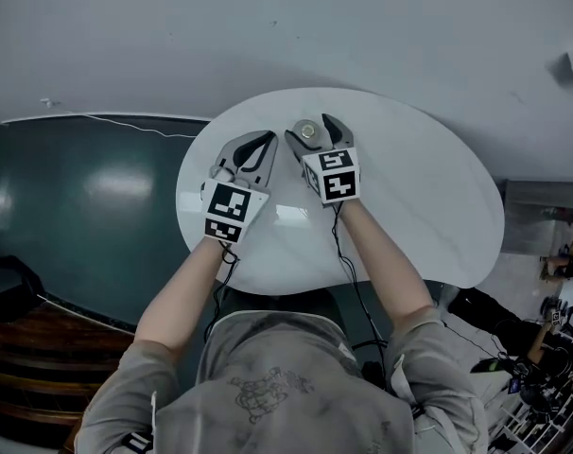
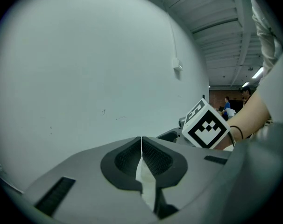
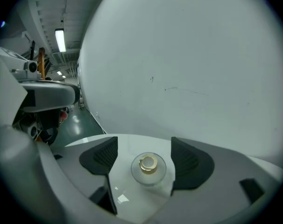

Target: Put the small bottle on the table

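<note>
Small bottle (image 1: 308, 131) stands near the tabletop's (image 1: 419, 206) far edge, free between the right gripper's (image 3: 145, 150) wide fingers (image 3: 188, 160). Left gripper's (image 2: 141, 148) fingers are together and empty. I judge the placing done; only pulling back is left.

People (image 2: 227, 104) beyond the right tool (image 1: 307, 129) are too small to discern

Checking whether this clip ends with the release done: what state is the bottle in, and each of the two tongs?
Bottle: upright on the table, gold top up, nothing gripping it.
Right tongs: open, one jaw either side of the bottle, a gap on both sides.
Left tongs: shut, empty.
</note>
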The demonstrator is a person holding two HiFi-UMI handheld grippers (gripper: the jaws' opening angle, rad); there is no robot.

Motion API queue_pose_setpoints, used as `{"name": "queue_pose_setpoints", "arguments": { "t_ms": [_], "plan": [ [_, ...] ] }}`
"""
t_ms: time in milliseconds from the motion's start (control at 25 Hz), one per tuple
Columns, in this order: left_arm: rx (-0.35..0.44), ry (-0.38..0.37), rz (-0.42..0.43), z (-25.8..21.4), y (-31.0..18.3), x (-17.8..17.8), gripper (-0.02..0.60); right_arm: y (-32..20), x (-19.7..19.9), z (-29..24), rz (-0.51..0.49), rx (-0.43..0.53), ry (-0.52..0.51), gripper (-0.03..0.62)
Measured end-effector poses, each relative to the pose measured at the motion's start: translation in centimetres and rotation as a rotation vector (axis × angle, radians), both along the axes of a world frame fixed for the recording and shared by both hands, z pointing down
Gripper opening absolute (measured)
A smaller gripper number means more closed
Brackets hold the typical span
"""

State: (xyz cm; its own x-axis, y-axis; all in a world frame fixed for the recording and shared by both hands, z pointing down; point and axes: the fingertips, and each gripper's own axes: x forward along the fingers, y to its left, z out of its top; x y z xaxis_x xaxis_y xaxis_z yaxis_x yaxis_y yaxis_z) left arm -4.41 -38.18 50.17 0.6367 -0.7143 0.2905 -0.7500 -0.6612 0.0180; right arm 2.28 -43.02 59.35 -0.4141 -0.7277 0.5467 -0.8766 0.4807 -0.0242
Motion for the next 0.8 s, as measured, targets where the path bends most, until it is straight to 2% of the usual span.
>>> {"name": "queue_pose_setpoints", "arguments": {
  "t_ms": [240, 480, 640, 800],
  "plan": [
    [0.040, 0.080, 0.007, -5.4, 2.8, 0.7, 0.018, 3.3, 2.5, -8.6, 0.059, 0.143, -0.056, 0.342],
    [0.166, 0.056, 0.030, -11.4, 5.1, 0.6, 0.018, 6.7, 2.2, -17.3, 0.039, 0.278, -0.105, 0.333],
    [0.211, 0.075, 0.051, -14.9, 6.8, 0.7, 0.018, 9.6, 2.3, -22.1, 0.044, 0.334, -0.175, 0.239],
    [0.219, 0.126, 0.083, -17.9, 8.9, 0.2, 0.018, 12.7, 2.5, -26.4, 0.055, 0.373, -0.248, 0.187]
  ]
}}
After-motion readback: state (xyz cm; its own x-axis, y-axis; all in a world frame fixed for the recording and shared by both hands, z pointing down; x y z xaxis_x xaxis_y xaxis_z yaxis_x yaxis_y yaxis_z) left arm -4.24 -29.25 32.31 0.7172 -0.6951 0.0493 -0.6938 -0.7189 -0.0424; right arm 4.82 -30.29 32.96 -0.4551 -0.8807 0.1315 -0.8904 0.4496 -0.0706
